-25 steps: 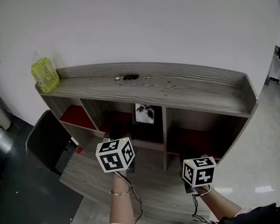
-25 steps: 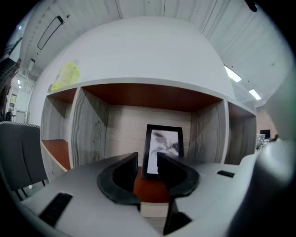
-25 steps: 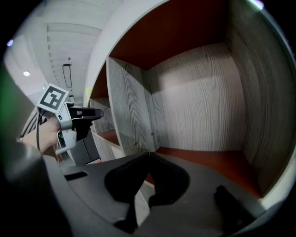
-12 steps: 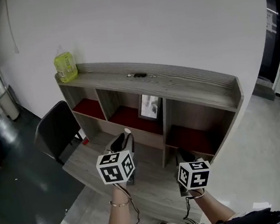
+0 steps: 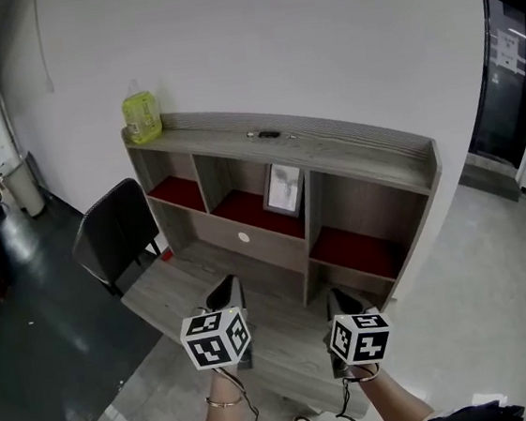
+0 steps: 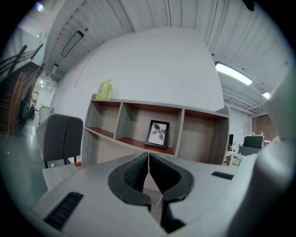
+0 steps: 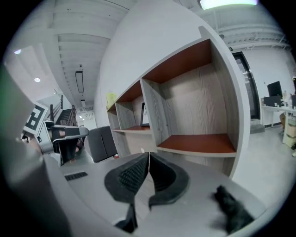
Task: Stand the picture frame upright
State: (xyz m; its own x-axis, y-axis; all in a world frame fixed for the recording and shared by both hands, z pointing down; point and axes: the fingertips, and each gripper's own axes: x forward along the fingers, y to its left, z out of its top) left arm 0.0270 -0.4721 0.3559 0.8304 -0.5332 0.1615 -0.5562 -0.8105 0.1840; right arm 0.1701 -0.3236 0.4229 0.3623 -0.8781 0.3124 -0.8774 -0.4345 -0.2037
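Waste bin [image 5: 24, 183], pale, stands at the far left by the wall, and a dark chair [image 5: 115, 236] sits beside it at the left end of a grey wooden desk [image 5: 173, 286]. On the desk stands a hutch [image 5: 360, 151] with three open compartments, each floored in red. A yellow-green bottle [image 5: 141, 116] stands on the left end of the hutch's top board; its label is too small to read. The picture frame [image 5: 284, 189] is in the middle compartment, on its red floor next to the right divider. It stands upright, tilted back a little, its black border around a pale print with a dark shape. A small dark object [image 5: 269, 134], too small to identify, lies on the top board just above it. Farther right is a dark doorway [image 5: 506, 64] with a green sign over it whose writing is illegible. The left gripper [image 5: 227, 289] hangs over the front of the desk, well apart from the frame. Its jaws have just been closing and now meet with nothing between them. The right gripper [image 5: 341, 296] hovers near the right compartment, its jaws also pressed together and empty. Each gripper's cube bears black-and-white square markers, not letters.
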